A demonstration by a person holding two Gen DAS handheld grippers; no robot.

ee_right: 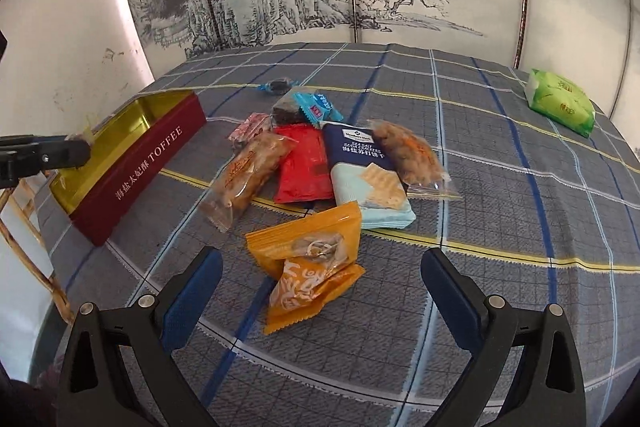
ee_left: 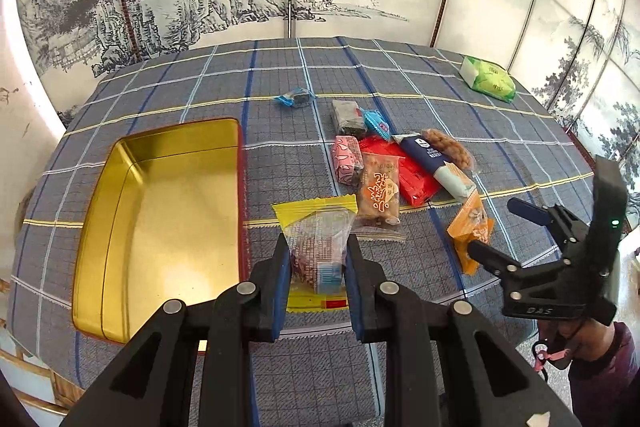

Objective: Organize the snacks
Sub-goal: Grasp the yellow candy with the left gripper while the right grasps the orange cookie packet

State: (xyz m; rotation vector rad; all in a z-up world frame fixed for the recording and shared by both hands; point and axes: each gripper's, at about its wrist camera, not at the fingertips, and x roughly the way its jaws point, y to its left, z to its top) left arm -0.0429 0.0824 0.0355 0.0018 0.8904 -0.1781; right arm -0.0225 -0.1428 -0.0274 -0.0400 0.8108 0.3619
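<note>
Now, your left gripper pinching a yellow snack bag between its fingers, gold tin just left of them, your right gripper spread wide around an orange packet.

Left hand-held gripper clamped; right hand-held gripper spread wide.

My left gripper holds a snack packet just right of the tin, which sits on the tablecloth. Right of the tin lies a heap of snacks: a cracker pack lies between a flat packet and a nut bag. Before them, a pouch lies between my right gripper's spread fingers. A tissue pack sits far right, well apart.
</note>
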